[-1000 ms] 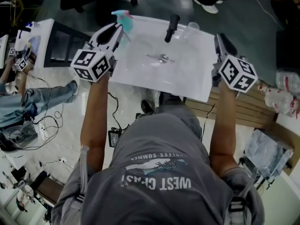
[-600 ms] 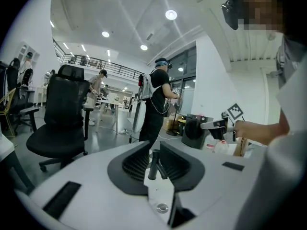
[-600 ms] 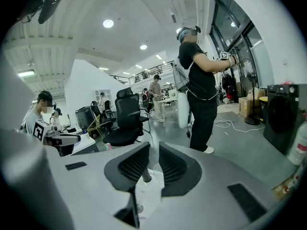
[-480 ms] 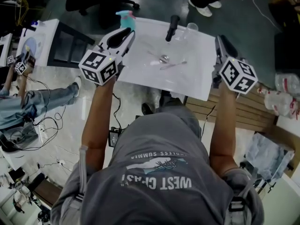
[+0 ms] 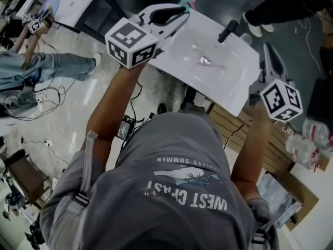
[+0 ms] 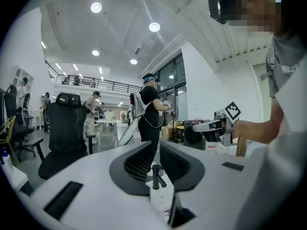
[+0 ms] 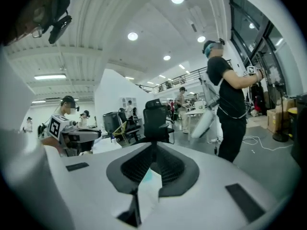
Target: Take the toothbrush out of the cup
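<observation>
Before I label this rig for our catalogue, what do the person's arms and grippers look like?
The left gripper and right gripper: white shells, black ribbed fingers, each with a cube of black-and-white square markers. Bare arms below a grey short-sleeved T-shirt with white print.

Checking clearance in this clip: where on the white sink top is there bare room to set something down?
The near half of the sink, between the drain and the near edge, is bare. The far edge is crowded: faucet and cup at the right, spray bottle at the left. A toothbrush lies by the drain.
</observation>
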